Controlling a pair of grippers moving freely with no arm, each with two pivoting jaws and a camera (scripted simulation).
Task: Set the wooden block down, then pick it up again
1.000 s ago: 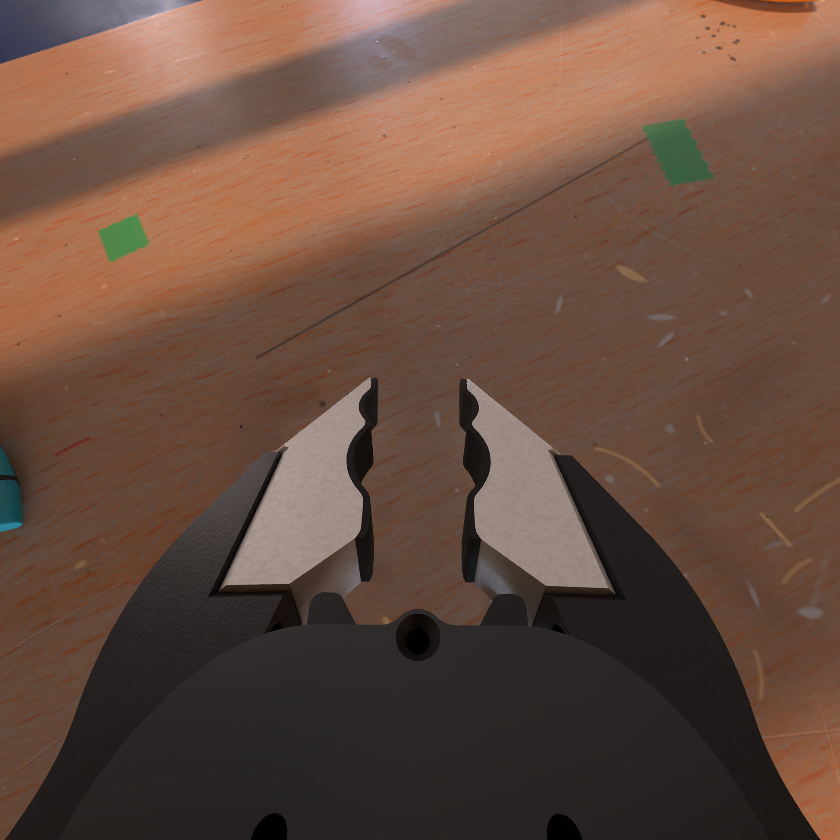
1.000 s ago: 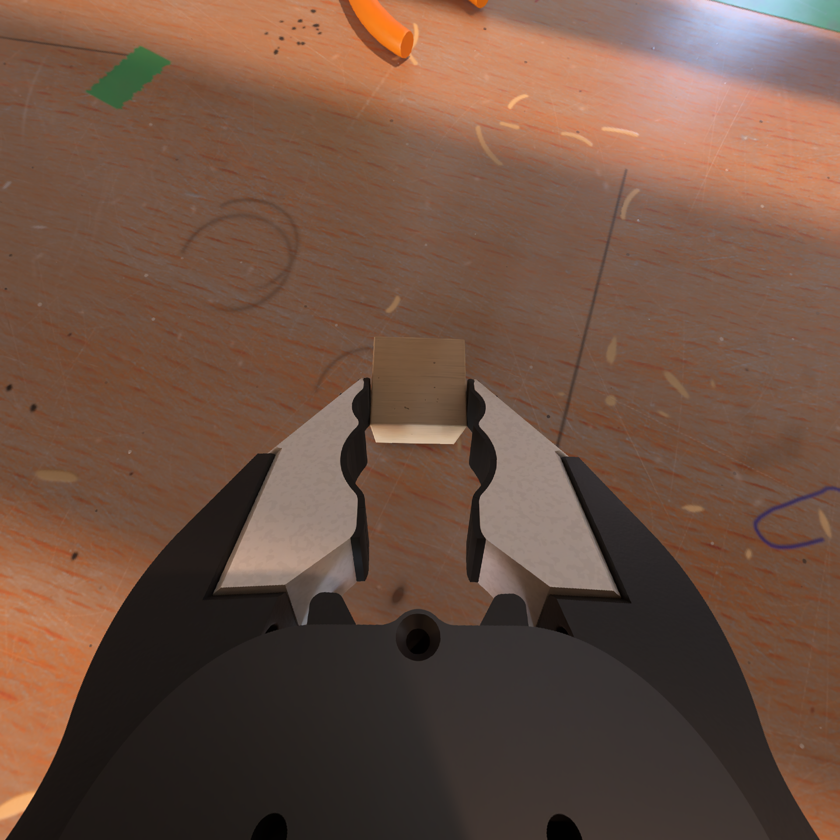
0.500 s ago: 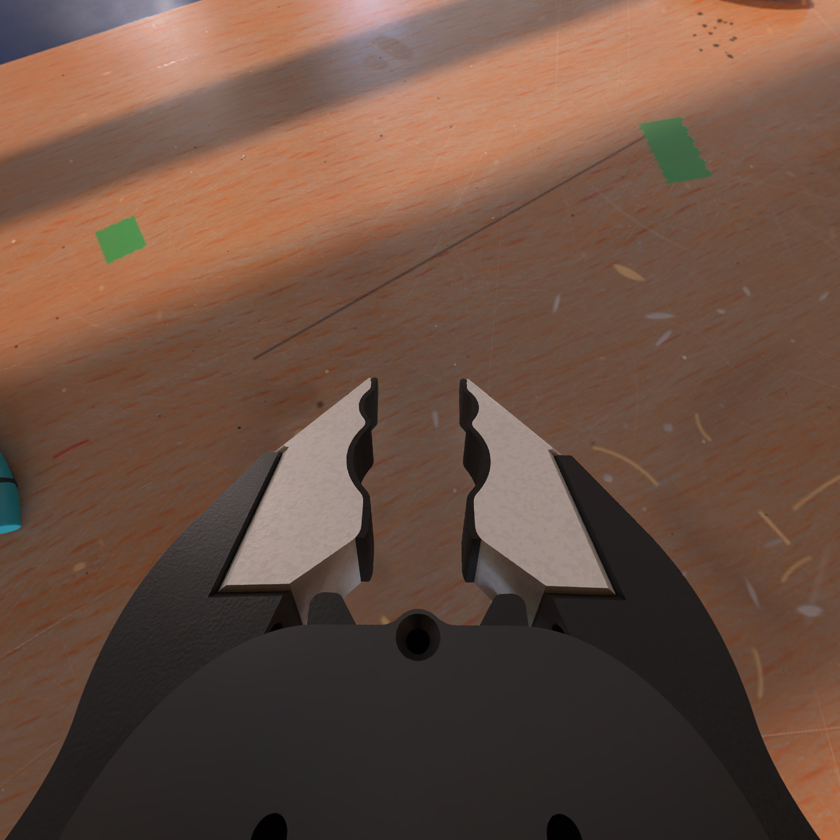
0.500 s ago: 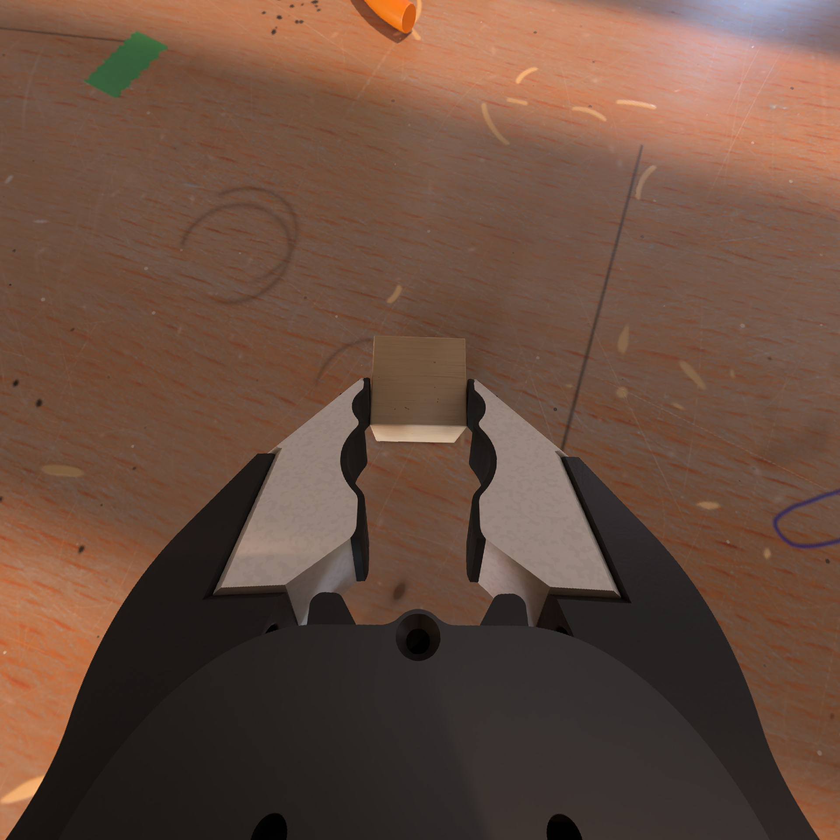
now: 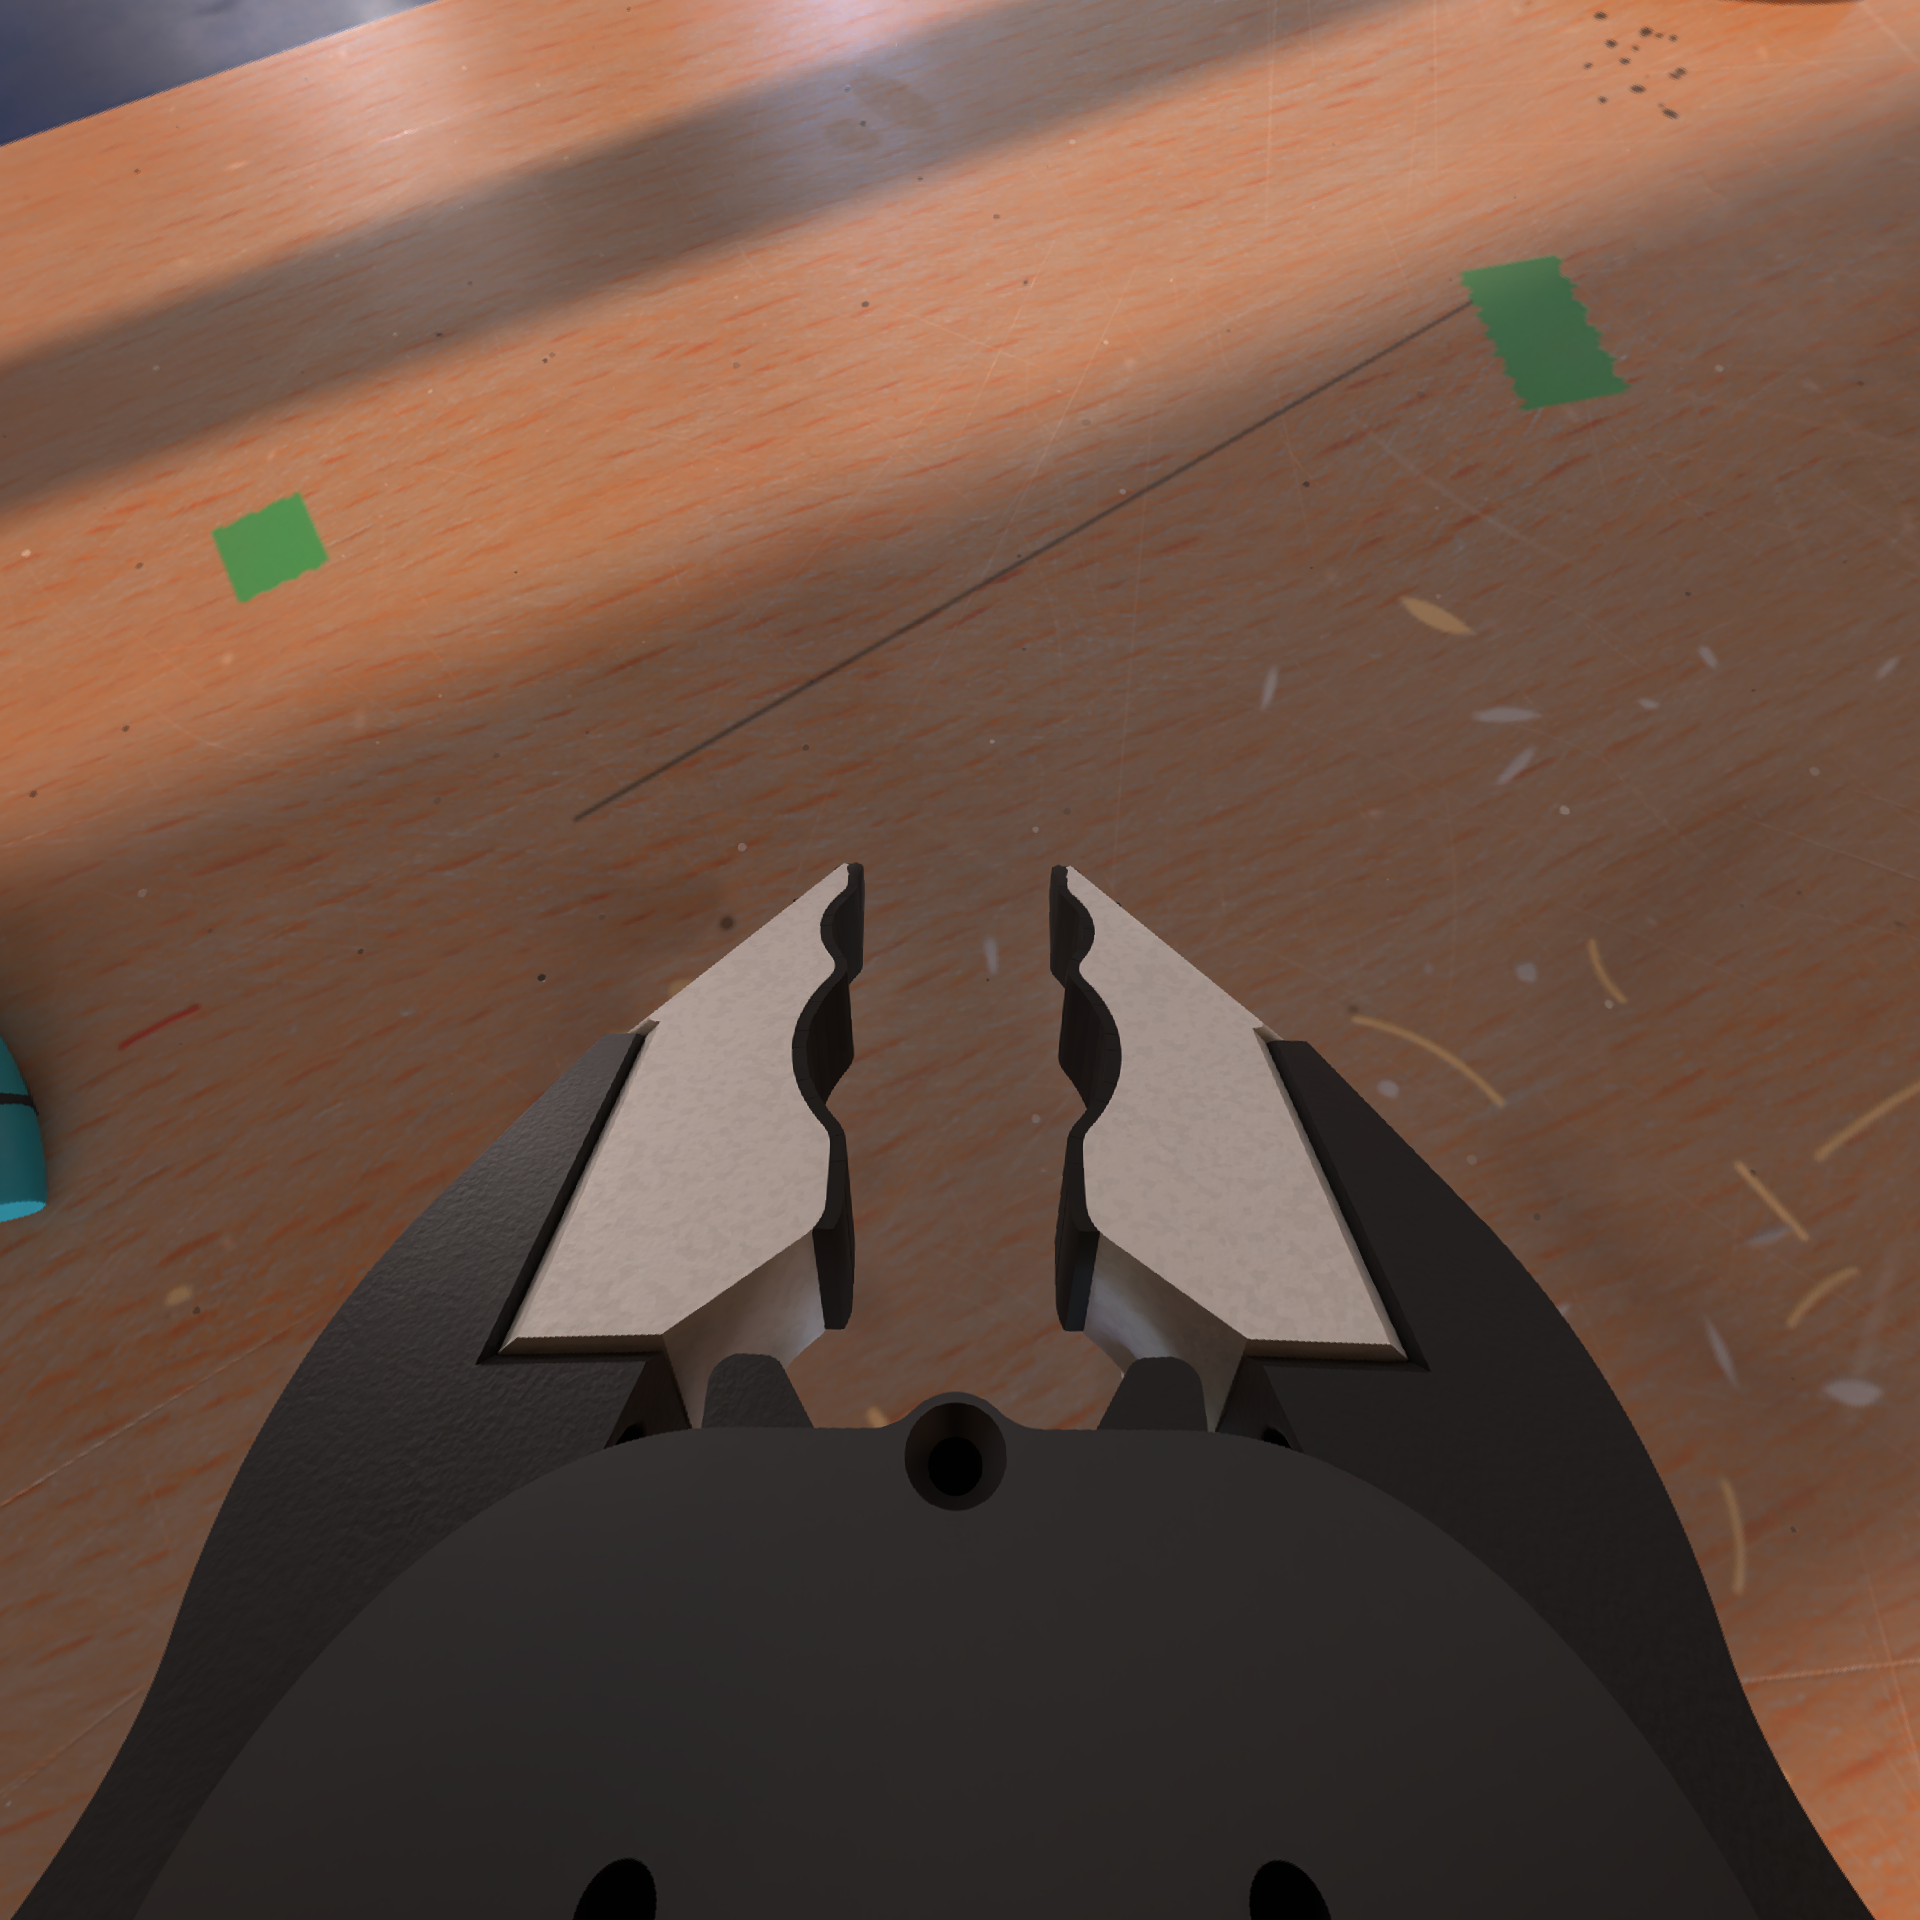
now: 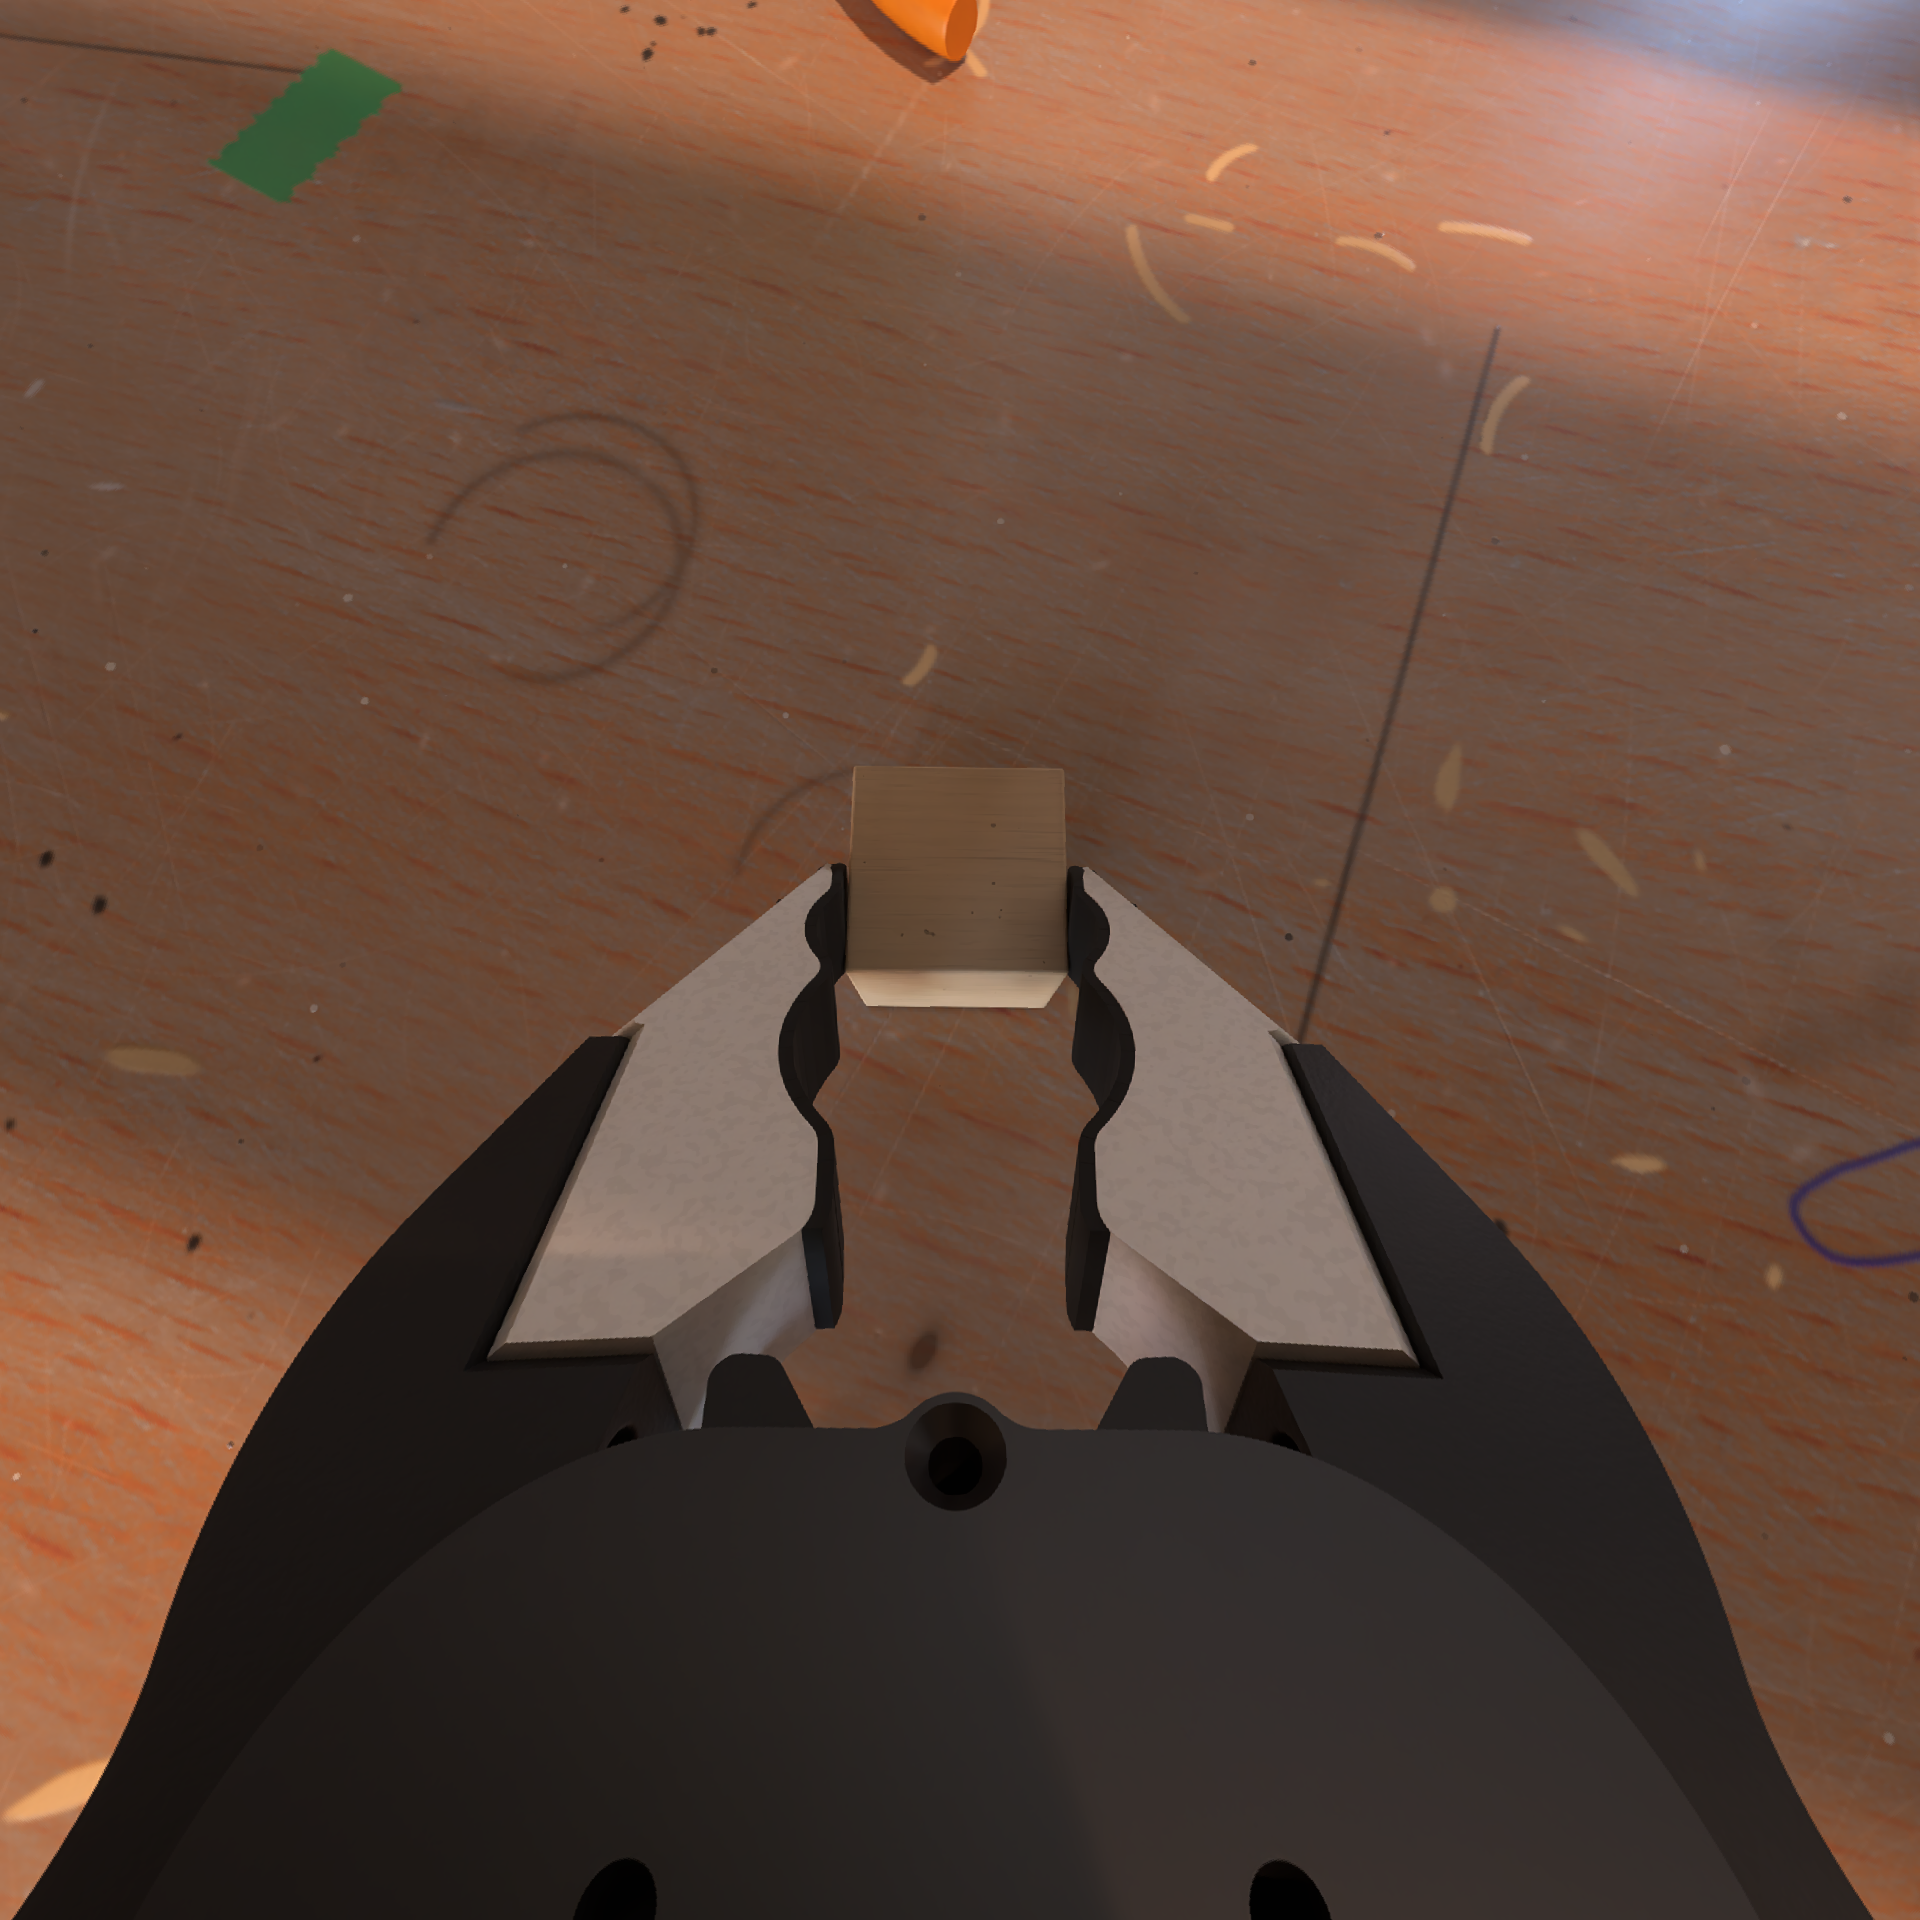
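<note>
A pale wooden block [image 6: 956, 883] sits between the tips of my right gripper [image 6: 956, 883], which is shut on it and holds it over the wooden table [image 6: 416, 831]. Both finger pads press its left and right sides. Whether the block touches the table cannot be told. My left gripper [image 5: 954, 883] is open and empty above the table [image 5: 935, 520]. The block does not show in the left wrist view.
Green tape patches lie on the table [image 5: 1543, 332] [image 5: 268, 545] [image 6: 303, 125]. A teal object [image 5: 16, 1143] shows at the left edge of the left wrist view. An orange tube end [image 6: 920, 21] lies far ahead of the right gripper. Wood shavings [image 6: 1153, 272] and pen marks [image 6: 1849, 1210] dot the surface.
The right gripper, still shut on the block, has moved lower and closer to the table; table marks slid outward in its view. The left gripper barely shifted.
</note>
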